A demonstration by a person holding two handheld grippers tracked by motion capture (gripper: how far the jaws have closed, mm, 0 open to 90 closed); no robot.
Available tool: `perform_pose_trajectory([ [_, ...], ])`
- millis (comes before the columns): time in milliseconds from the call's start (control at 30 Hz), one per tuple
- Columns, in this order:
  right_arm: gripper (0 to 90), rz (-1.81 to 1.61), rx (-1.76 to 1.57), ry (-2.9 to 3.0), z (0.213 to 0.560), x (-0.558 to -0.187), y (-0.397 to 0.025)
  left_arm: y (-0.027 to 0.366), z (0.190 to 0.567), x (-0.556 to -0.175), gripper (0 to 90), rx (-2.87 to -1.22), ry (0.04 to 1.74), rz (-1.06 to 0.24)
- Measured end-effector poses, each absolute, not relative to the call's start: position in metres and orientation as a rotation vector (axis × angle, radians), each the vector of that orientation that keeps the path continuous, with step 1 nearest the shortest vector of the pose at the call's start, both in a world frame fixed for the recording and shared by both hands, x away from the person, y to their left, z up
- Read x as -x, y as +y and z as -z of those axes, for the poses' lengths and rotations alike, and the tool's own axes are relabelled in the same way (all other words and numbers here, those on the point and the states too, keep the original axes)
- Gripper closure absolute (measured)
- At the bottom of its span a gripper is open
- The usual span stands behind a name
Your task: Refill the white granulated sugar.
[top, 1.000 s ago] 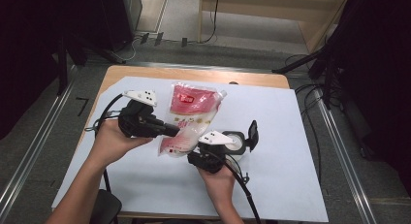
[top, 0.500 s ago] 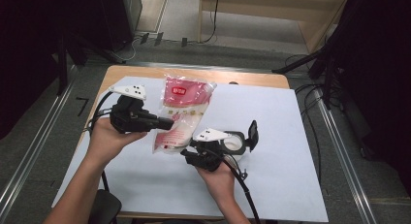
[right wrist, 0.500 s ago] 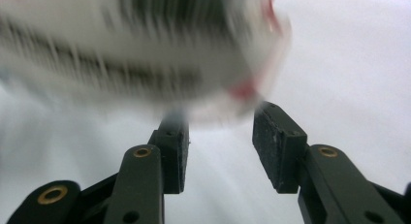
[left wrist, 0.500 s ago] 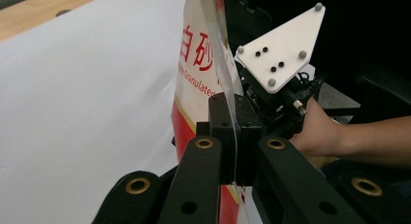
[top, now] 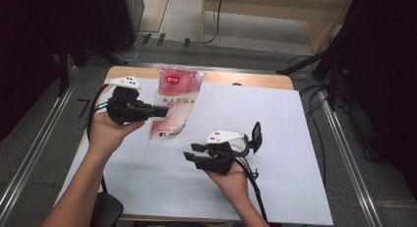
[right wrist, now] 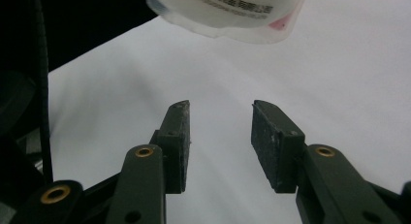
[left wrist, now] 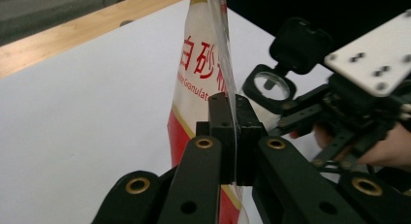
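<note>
A clear bag of white sugar [top: 176, 101] with a red top and red print hangs above the white table sheet [top: 295, 138]. My left gripper [top: 164, 110] is shut on the bag's left edge, and in the left gripper view the bag [left wrist: 203, 73] is pinched between the pads [left wrist: 219, 132]. My right gripper [top: 193, 153] hovers lower and to the right, open, with nothing between its fingers. In the right gripper view the bag's bottom [right wrist: 228, 13] hangs ahead of and above the open right gripper [right wrist: 220, 141].
The wooden table edge [top: 255, 79] shows past the sheet at the back. Metal rails [top: 344, 153] run along both sides of the table, and cables [top: 314, 94] lie on the floor. The other hand's gripper [left wrist: 349, 103] shows at right in the left gripper view.
My left gripper has lifted the bag up and away to the back left. The right gripper has let go of the bag and stands open, low over the sheet.
</note>
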State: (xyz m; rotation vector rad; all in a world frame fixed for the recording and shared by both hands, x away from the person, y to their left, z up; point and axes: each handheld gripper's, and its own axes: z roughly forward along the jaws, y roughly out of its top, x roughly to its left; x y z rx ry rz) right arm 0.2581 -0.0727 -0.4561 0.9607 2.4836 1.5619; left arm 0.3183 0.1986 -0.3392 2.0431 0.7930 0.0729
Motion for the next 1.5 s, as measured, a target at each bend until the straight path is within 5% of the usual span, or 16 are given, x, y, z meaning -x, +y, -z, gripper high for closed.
perform_pose_trajectory([
  [867, 58.2, -1.557, -0.968, 2.512, 0.447, -0.240, -0.131, 0.184, 0.415, -0.391, 90.0, -2.030, 0.900, -0.110],
  [1500, 57.9, -1.531, -1.022, 2.470, 0.448, -0.231, -0.154, 0.208, 0.432, -0.366, 90.0, -2.055, 0.855, -0.104],
])
